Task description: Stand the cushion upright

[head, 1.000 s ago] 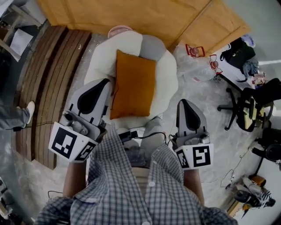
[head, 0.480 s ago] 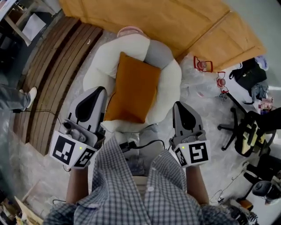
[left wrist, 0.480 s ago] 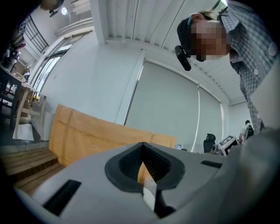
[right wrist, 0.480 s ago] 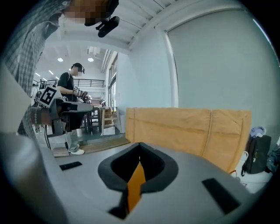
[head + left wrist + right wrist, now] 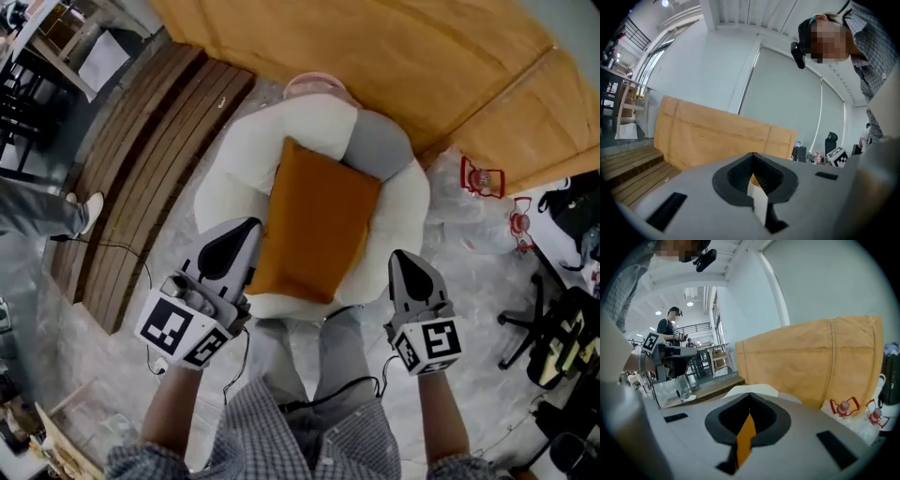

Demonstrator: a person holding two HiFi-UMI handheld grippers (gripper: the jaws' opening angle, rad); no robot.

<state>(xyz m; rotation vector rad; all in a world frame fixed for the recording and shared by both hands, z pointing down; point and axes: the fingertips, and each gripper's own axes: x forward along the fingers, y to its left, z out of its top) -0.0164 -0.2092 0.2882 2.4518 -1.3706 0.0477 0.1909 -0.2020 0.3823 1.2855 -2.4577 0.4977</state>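
One orange cushion (image 5: 319, 220) lies flat on one white round seat (image 5: 225, 159), not upright. I hold two grippers: left gripper (image 5: 249, 227) beside the cushion's near left corner, right gripper (image 5: 403, 255) off the seat's right edge. Both have jaws closed and empty. Two red-framed bottles (image 5: 481, 176), I think, are on the floor.

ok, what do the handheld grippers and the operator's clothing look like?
Left gripper and right gripper match: light grey tapered shells, black teardrop inset on top, white cube with black square markers behind. Black cables trail below. Operator wears a checked shirt.
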